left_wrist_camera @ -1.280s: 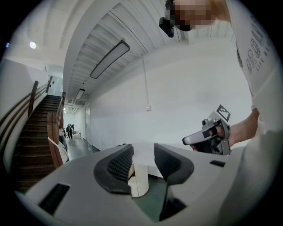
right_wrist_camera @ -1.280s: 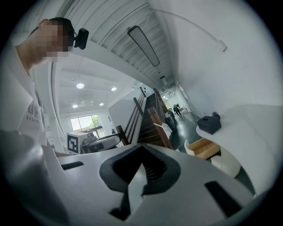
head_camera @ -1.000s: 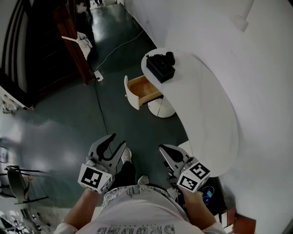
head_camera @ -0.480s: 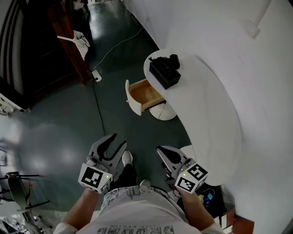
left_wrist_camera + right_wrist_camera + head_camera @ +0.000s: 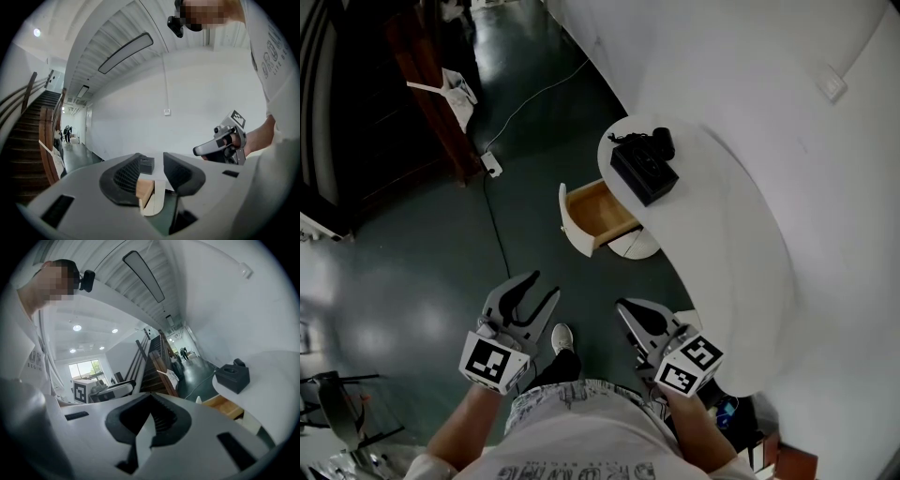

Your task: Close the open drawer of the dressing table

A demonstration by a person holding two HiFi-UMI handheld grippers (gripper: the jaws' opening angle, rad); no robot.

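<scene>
Floor: dark, glossy floor (image 5: 412,272) filled the left of the head view, with a thin cable (image 5: 499,234) trailing across it.
Left gripper: the left gripper (image 5: 544,286) was held low and near, its jaws spread and nothing between them; its own view framed the far-off drawer in the gap.
Drawer: the open drawer (image 5: 598,214) stood well apart from both grippers, far ahead and a little right of the left one. It jutted leftward out of the table, with pale bare wood inside and a smooth, white, curved front panel on its left end.
Axis: its travel ran left to right into the table, so the closing push looked to be rightward against that white front.
Right gripper: the right gripper (image 5: 623,307) hovered near, its dark ribbed pads pressed together at the tips, gripping nothing.
Nearer hand: neither was clearly closer, though the left one pointed straight at the front panel and seemed better placed.
Black box: a matte, angular black box (image 5: 645,172) sat on the tabletop just above the drawer.
Dressing table: the white dressing table (image 5: 731,244) curved away to the right, its top smooth and rounded, against a white wall.
</scene>
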